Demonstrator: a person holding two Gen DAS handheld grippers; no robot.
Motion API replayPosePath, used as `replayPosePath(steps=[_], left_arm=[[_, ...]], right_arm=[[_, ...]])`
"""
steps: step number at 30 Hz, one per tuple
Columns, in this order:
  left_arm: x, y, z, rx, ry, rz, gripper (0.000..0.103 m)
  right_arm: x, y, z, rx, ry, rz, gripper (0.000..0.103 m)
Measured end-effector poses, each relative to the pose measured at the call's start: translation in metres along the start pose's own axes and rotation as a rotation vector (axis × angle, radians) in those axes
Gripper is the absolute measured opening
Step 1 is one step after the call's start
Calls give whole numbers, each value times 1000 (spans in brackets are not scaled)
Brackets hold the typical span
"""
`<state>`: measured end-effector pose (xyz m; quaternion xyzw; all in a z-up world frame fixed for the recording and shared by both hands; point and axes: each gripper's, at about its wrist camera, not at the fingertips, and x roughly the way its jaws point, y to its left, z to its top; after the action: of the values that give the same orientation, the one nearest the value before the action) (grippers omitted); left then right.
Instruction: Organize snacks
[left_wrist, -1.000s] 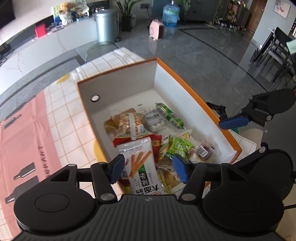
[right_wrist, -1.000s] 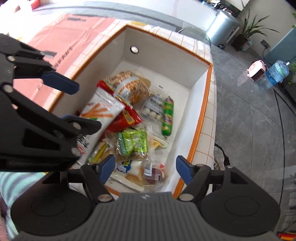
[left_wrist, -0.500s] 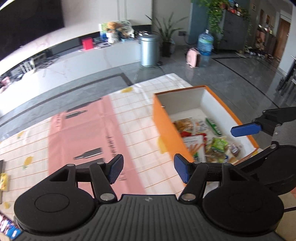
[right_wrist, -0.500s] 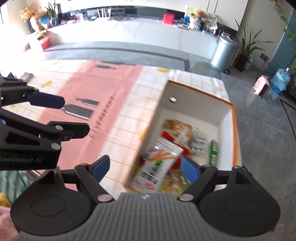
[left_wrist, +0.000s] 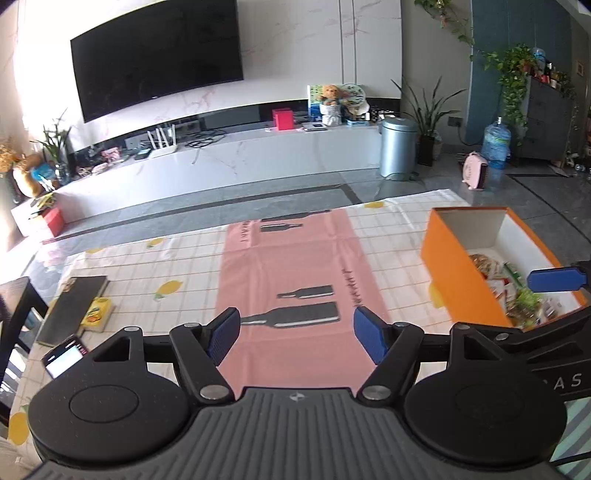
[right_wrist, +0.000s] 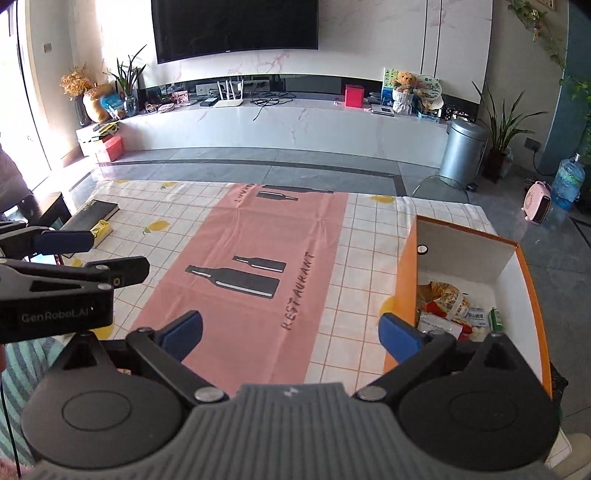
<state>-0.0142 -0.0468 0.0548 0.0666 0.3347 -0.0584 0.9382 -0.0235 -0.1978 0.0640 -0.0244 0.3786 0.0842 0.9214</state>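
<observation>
An orange box (left_wrist: 454, 280) with white inner walls stands on the table at the right, and the right wrist view shows the same orange box (right_wrist: 404, 280) at its right. Several snack packets (left_wrist: 517, 299) lie in it, also seen as snack packets (right_wrist: 447, 306). My left gripper (left_wrist: 295, 334) hovers over the pink runner, left of the box. Its jaws are opening with nothing between them. My right gripper (right_wrist: 291, 338) hangs over the runner beside the box, jaws opening and empty. One blue pad of the right gripper (left_wrist: 556, 278) shows over the box.
A black book (left_wrist: 74, 306) lies at the table's left edge with a yellow packet (left_wrist: 96, 312) beside it and a lit phone (left_wrist: 64, 356) in front. The pink runner (left_wrist: 291, 266) crosses a checked cloth. A dark chair (left_wrist: 14, 302) stands off the left edge.
Both grippers have drawn back from above the box, up and to the left, and tilted up toward the room. Both pairs of jaws have widened. The white bag of sticks stays in the box.
</observation>
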Motion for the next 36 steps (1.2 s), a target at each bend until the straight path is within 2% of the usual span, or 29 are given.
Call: replayPosePath(steps=[3, 6, 8, 16, 25, 36], left_arm=[[-2, 10, -17, 10, -10, 40, 88], [-1, 17, -29, -5, -30, 61, 89], [0, 21, -35, -13, -36, 66, 89], [11, 27, -48, -44, -15, 52, 89], [28, 22, -56, -78, 20, 29, 89], [36, 19, -62, -58, 53, 46, 89]], right_arm=[[-1, 12, -16, 46, -17, -18, 98], [-1, 19, -26, 69, -44, -63, 98], [-1, 24, -31, 71, -63, -100, 98], [2, 33, -47, 62, -110, -152, 99], [18, 26, -59, 94, -107, -156, 99], [32, 21, -63, 106, -87, -141, 99]])
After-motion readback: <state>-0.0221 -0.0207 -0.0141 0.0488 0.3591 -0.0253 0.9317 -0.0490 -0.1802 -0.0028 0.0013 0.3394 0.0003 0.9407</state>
